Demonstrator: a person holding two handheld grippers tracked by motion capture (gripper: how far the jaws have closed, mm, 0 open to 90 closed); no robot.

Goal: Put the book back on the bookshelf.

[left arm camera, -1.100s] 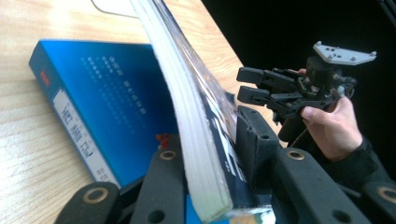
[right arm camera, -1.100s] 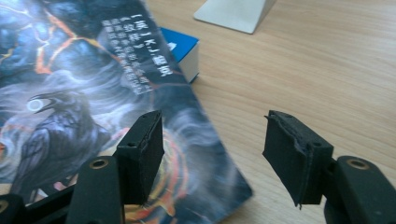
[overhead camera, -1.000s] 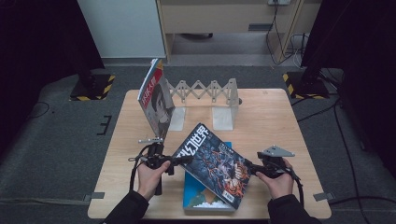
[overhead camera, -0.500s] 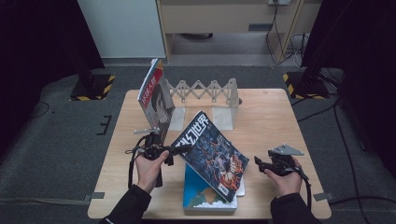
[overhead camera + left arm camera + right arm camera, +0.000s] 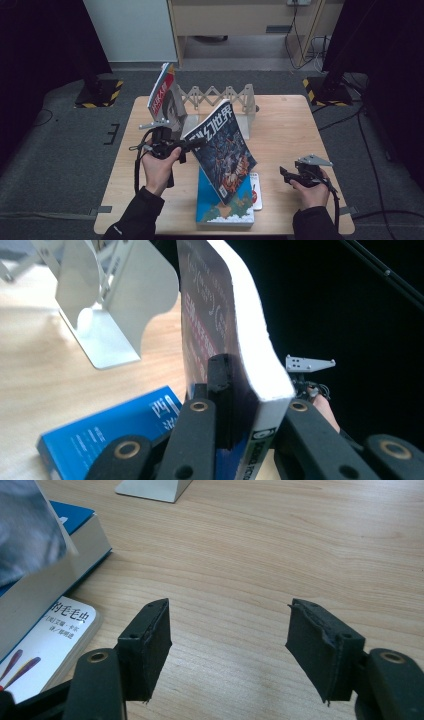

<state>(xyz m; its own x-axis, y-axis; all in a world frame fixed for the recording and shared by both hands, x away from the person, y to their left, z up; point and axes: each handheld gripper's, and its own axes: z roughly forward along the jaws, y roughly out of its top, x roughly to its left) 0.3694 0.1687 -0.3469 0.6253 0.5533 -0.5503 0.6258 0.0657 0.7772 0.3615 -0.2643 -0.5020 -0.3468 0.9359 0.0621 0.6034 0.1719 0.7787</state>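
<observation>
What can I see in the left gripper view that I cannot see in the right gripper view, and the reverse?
Left gripper view: the left gripper shut on the spine of the dark magazine, the white bookend standing behind it, and the right gripper farther off.

Right gripper view: the right gripper open and holding nothing, above bare wood, and the small white booklet lying under the blue book.

Both views: the blue book lying flat, and the wooden table.

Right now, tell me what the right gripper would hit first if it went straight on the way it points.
Probably the blue book and the small white book beneath it: the right gripper points left toward the stack, with bare table between. Depth is unclear.
</observation>
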